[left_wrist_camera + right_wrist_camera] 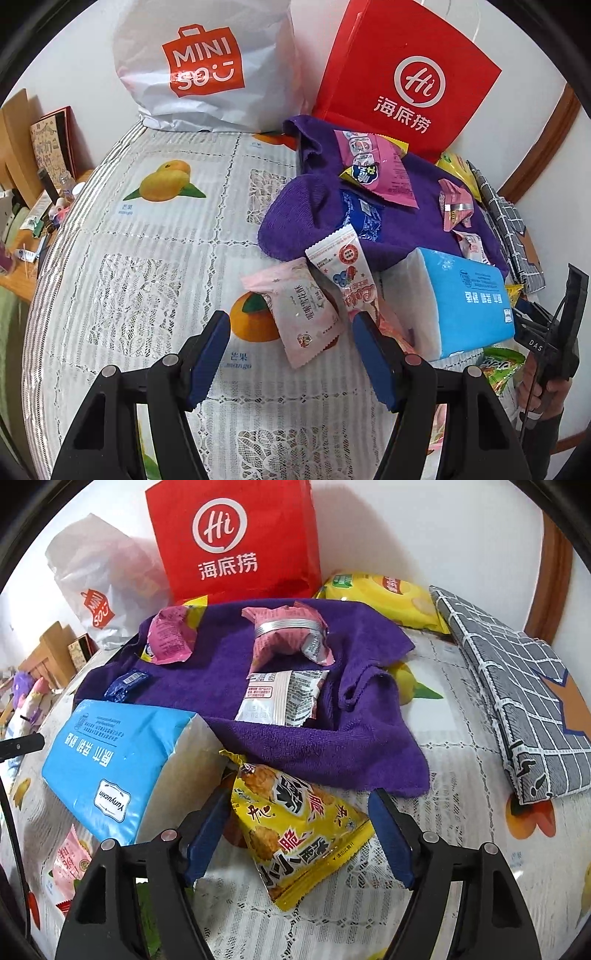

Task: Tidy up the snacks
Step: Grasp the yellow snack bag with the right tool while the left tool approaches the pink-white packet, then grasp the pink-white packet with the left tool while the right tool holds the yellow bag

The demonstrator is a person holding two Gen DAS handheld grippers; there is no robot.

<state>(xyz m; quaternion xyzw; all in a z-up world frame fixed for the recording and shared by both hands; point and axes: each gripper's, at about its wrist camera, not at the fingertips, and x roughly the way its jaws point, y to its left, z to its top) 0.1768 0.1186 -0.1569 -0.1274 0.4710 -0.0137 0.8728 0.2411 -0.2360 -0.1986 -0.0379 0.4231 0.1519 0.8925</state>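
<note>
The left gripper [291,343] is hovering wide open over the lace-patterned, fruit-printed tablecloth [147,258], with a pale pink snack packet [303,317] lying between its blue pads, untouched as far as I can tell. Just beyond, a white-and-red striped sachet [343,266] is leaning against a blue plastic-wrapped tissue pack [465,299]. The right gripper [299,834] is also spread wide, its jaws framing a yellow crinkled crisp bag [295,830] lying flat on the cloth, one pad close beside the bag's edge; it is gripping nothing. Behind that, a rumpled purple towel [258,734] is carrying several small pink and white wrappers [284,698]. A grey checked fabric pouch [517,701] is lying off to the right. Against the wall, a red paper carrier bag [236,539] and a white plastic shopping bag [199,66] are standing upright.
</note>
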